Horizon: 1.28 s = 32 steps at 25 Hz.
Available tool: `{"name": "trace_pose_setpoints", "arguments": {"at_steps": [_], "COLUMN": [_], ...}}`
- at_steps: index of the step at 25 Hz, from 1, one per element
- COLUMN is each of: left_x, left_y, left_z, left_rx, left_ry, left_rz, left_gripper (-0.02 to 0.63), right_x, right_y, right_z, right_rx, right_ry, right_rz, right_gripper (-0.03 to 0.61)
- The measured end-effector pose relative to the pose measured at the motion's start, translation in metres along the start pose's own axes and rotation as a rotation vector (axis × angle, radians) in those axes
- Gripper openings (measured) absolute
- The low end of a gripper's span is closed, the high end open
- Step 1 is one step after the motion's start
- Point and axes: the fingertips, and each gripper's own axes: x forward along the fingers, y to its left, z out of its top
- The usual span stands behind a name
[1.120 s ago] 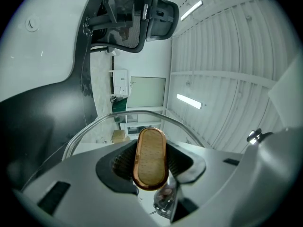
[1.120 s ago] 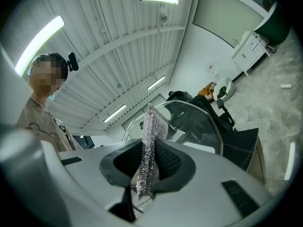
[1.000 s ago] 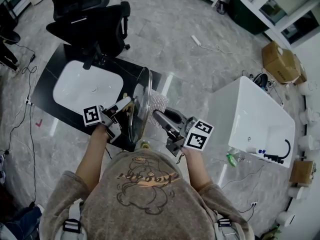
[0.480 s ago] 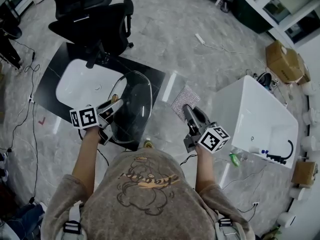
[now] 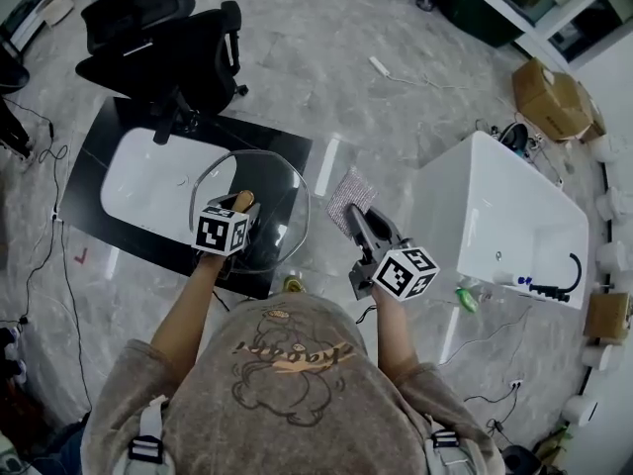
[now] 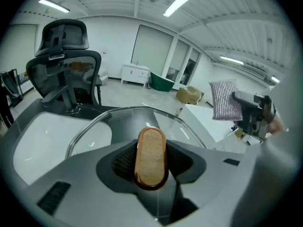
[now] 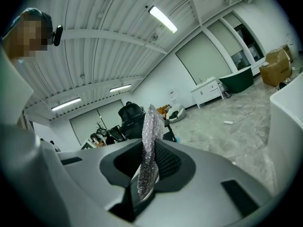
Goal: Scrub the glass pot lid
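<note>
The left gripper [image 5: 239,214] fingers clamp the wooden knob [image 6: 151,155] of the glass pot lid [image 5: 277,186], which is held over the black worktop [image 5: 109,137] beside the basin [image 5: 148,181]. The right gripper [image 5: 358,221] fingers pinch a scouring cloth [image 5: 349,190], which is clear of the lid. No scrubbing contact is made at this moment. The gripper views confirm both grips. Only the head view shows the gap.

Black office chair [image 5: 163,52] stands behind a black countertop [image 5: 267,137] w/ a white basin [image 5: 148,181] set in it. White bathtub [image 5: 495,216] off to the right, black faucet [image 5: 552,300] at its near end, green bottle [image 5: 466,300] just beside the tub's near corner. Cardboard box [image 5: 549,97] & white power strip [image 5: 380,66] lie on the grey marble floor [image 5: 326,47], well apart. Small red mark [image 5: 78,255] on the floor left of the counter.
</note>
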Motion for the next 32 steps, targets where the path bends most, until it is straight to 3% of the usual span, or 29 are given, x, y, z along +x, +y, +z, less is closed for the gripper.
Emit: {"name": "trace_pose_setpoints", "arguments": {"at_steps": [7,26,29,31,32], "left_x": [0.043,0.068,0.058,0.042,0.03], "left_y": [0.0,0.014,0.012,0.01,0.01], "left_z": [-0.02,-0.035,-0.024,-0.008,0.003], "left_rx": [0.097,0.079,0.054,0.009,-0.01], "left_ry": [0.106,0.181,0.136,0.049,-0.005], "left_rz": [0.039,0.092,0.098,0.09,0.091], "left_gripper": [0.181,0.183,0.184,0.174,0.13], "right_x": [-0.007,0.014,0.016,0.018,0.02], "right_y": [-0.003,0.012,0.012,0.012,0.011], "right_z": [-0.008,-0.027,-0.029,-0.032,-0.034], "right_rx": [0.019,0.019,0.017,0.014,0.01], "right_ry": [0.011,0.084,0.087,0.096,0.104], "right_rz": [-0.003,0.059,0.056,0.046,0.039], "right_gripper": [0.083,0.083,0.083,0.083,0.083]}}
